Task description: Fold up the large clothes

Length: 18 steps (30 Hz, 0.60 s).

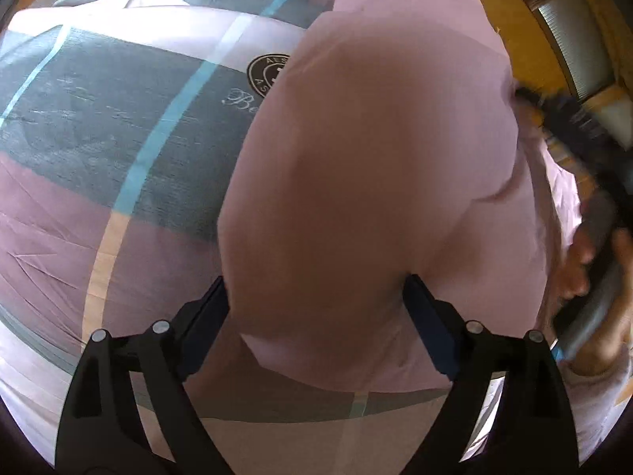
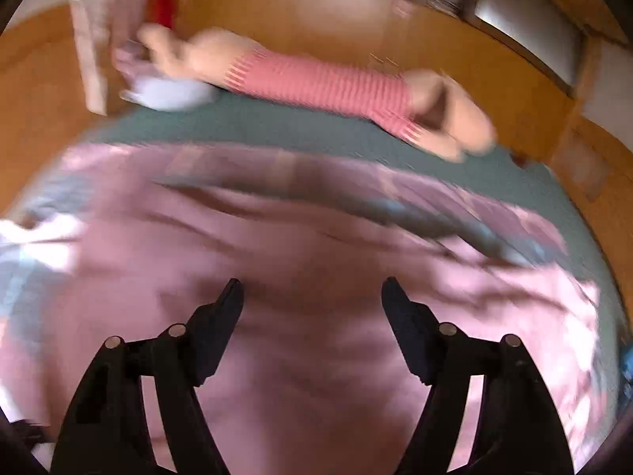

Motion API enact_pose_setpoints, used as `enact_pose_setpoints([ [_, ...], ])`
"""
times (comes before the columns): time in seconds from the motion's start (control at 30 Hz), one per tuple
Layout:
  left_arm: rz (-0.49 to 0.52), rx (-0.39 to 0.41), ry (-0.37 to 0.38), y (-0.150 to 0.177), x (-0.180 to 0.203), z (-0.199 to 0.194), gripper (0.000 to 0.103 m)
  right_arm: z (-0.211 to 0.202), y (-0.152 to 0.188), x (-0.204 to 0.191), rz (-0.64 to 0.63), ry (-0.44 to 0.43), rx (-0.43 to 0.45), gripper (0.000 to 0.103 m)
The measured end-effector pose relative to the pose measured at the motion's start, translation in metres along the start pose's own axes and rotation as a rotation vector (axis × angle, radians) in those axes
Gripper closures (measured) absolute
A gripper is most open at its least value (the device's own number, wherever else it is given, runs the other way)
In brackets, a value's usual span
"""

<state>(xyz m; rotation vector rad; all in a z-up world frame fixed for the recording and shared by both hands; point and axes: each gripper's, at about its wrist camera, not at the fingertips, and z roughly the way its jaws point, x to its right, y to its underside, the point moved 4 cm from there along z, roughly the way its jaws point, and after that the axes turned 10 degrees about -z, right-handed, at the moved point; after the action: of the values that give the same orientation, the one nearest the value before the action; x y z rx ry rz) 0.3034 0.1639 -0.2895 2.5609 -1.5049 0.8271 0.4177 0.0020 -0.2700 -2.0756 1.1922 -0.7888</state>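
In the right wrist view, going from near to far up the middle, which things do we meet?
Right hand-held gripper → pink garment → green bed cover → stuffed toy in a striped top → wooden floor.

pale pink garment (image 1: 368,198); at nine o'clock, bedcover (image 1: 99,126) in grey-green and mauve blocks with light blue and cream stripes.

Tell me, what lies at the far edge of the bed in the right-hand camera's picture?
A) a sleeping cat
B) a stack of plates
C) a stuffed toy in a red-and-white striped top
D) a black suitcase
C: in the right wrist view a tan stuffed toy wearing a red-and-white striped top lies along the far edge of the patterned bedspread, beyond the open right gripper.
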Motion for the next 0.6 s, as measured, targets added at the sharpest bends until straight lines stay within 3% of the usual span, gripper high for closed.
enact_pose_setpoints([
  [0.07,0.026,0.027,-0.025,0.003,0.004,-0.003,0.014,-0.002,-0.006,-0.038,-0.071,-0.149,-0.042,0.029],
  [0.13,0.03,0.04,-0.04,0.007,0.008,-0.004,0.014,0.016,-0.003,-0.073,-0.164,-0.194,-0.133,0.03],
  [0.2,0.025,0.046,-0.045,0.009,0.008,-0.004,0.014,0.053,-0.006,-0.088,-0.238,-0.07,-0.18,0.03],
  [0.23,0.022,0.047,-0.044,0.011,0.007,-0.005,0.014,0.066,-0.011,-0.087,-0.224,-0.051,-0.18,0.03],
  [0.37,0.031,0.05,-0.051,0.016,0.01,-0.005,0.013,0.096,-0.041,-0.057,-0.035,0.038,-0.146,0.03],
  [0.43,0.052,0.065,-0.06,0.014,0.016,-0.005,0.013,0.081,-0.046,-0.026,0.116,0.019,-0.084,0.03],
  [0.5,0.093,0.131,-0.083,0.014,0.023,-0.016,0.014,0.046,-0.044,-0.013,0.173,-0.101,0.014,0.03],
  [0.57,0.177,0.22,-0.134,0.018,0.038,-0.029,0.016,0.003,-0.029,-0.009,0.127,-0.168,0.063,0.02],
  [0.6,0.209,0.239,-0.148,0.02,0.044,-0.033,0.016,-0.018,-0.014,-0.003,0.09,-0.16,0.076,0.015],
])
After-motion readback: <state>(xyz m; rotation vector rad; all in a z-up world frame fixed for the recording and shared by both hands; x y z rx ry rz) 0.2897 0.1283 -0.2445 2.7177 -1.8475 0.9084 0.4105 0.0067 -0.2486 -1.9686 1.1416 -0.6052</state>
